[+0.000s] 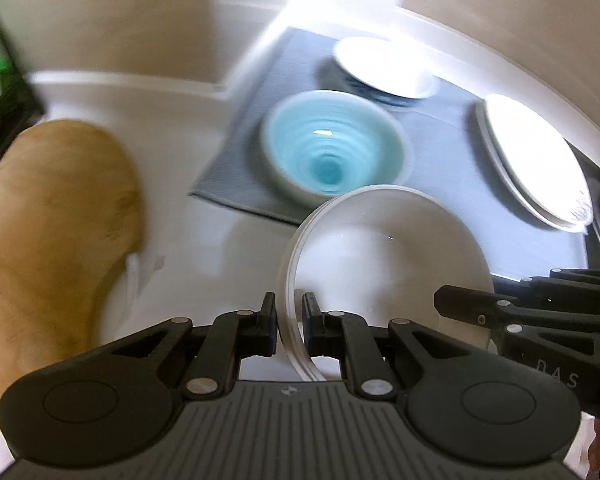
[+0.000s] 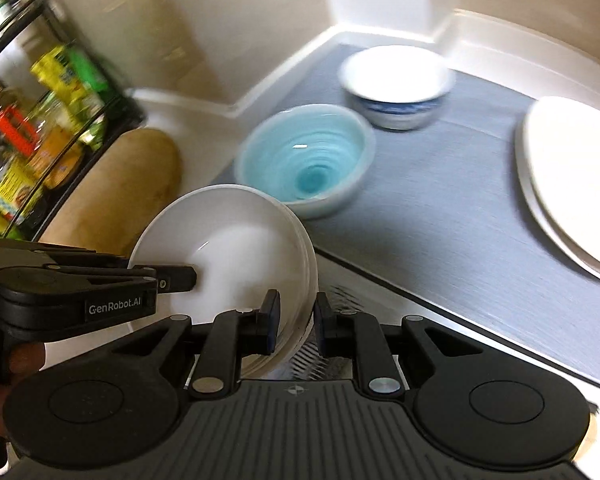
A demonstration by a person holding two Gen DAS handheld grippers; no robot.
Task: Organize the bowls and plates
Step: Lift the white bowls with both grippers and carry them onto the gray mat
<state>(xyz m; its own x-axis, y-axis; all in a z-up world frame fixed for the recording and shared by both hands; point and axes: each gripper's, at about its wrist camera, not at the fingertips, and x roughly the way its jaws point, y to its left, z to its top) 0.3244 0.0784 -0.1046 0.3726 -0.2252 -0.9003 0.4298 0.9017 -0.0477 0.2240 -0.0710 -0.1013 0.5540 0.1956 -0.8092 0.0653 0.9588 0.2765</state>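
While held: white bowl (image 1: 388,264), tilted, off the counter
Left gripper (image 1: 289,322): clamped on near rim
Right gripper (image 2: 295,320): clamped on opposite rim
Ahead: blue bowl (image 2: 306,160) on grey mat (image 2: 440,216), just beyond; plates (image 2: 572,184) to the right

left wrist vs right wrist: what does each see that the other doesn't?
Only the left wrist view: the left gripper head-on, shut on the rim of the stacked white bowls.

Only the right wrist view: the spice rack with bottles and jars, and the right gripper's own grip on the opposite rim.

Both: the stacked bowls held by both grippers, the blue bowl, the blue-patterned white bowl, the white plates, the grey mat and the wooden board.
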